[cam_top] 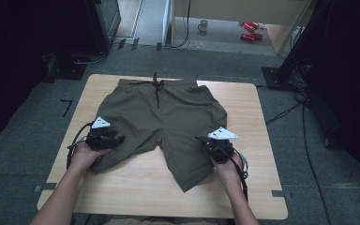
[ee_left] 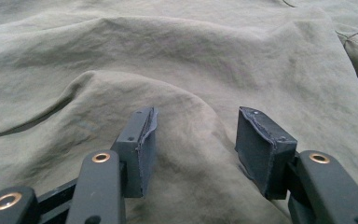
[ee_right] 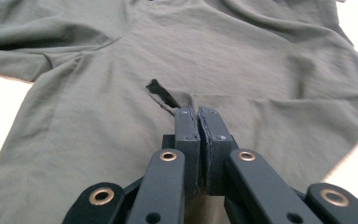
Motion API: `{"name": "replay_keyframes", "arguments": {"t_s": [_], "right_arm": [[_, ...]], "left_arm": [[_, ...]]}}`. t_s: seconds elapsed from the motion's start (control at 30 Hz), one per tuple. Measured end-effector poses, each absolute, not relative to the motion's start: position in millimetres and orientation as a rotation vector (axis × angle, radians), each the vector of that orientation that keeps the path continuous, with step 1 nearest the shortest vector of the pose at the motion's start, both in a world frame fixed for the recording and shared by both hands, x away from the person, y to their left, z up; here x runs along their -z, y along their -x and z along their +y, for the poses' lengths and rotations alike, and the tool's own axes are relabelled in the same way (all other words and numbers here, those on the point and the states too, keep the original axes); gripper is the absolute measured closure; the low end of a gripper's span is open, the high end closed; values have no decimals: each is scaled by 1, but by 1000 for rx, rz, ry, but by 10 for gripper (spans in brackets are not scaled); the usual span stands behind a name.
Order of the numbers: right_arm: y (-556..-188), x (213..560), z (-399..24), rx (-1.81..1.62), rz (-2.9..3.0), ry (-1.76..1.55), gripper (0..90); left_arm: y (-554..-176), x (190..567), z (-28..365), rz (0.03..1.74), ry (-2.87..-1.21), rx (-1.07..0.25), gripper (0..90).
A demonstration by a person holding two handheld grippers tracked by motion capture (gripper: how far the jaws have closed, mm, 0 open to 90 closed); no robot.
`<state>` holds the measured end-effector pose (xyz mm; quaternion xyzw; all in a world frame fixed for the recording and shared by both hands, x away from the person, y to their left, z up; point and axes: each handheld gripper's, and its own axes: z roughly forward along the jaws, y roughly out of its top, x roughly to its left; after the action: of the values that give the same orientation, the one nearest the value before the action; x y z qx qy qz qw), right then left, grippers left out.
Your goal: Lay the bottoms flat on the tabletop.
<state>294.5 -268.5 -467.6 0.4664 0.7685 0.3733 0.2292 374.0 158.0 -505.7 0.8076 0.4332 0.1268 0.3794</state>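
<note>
I have the shorts (cam_top: pixel 161 122) spread flat on the table (cam_top: pixel 258 192), waistband and drawstring (cam_top: pixel 157 89) toward twelve o'clock, both legs pointing back at me.

My right gripper (ee_right: pixel 198 112) sits at the four o'clock side of the garment, on the outer edge of that leg. Its jaws are pressed together, and in the right gripper view a small pucker of cloth with a dark tag or seam end sticks out just past the tips. I judge that a thin pinch, maybe one layer only. If I lift from here, the cloth could slide out, or the top layer could peel away from the lower one and the fold would go crooked.

My left gripper (ee_left: pixel 193 135) is at eight o'clock on the other leg, jaws about half open and straddling a raised ridge of cloth, pads not pressing it. That is my bigger worry: pulling with the right while the left holds nothing would drag the whole garment sideways and bunch it.
</note>
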Motion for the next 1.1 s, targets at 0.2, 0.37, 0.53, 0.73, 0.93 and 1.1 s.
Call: {"name": "replay_keyframes", "arguments": {"t_s": [0.2,0.37,0.53,0.73,0.93,1.1], "right_arm": [[-284,468,-291,-1011,2067,-1336,880],[-277,469,-306,-995,2035,-1372,880],[-268,474,-325,-970,1991,-1425,878],[-254,482,-343,-938,1967,-1471,861],[-246,487,-354,-922,1949,-1490,809],[-240,483,-360,-955,1905,-1509,722]], "left_arm": [[-376,505,156,1104,-2060,-321,478],[-377,503,156,1102,-2055,-319,480],[-376,501,156,1097,-2050,-320,480],[-376,499,156,1089,-2044,-323,480],[-374,497,155,1086,-2045,-322,480],[-368,492,156,1064,-2032,-331,480]]}}
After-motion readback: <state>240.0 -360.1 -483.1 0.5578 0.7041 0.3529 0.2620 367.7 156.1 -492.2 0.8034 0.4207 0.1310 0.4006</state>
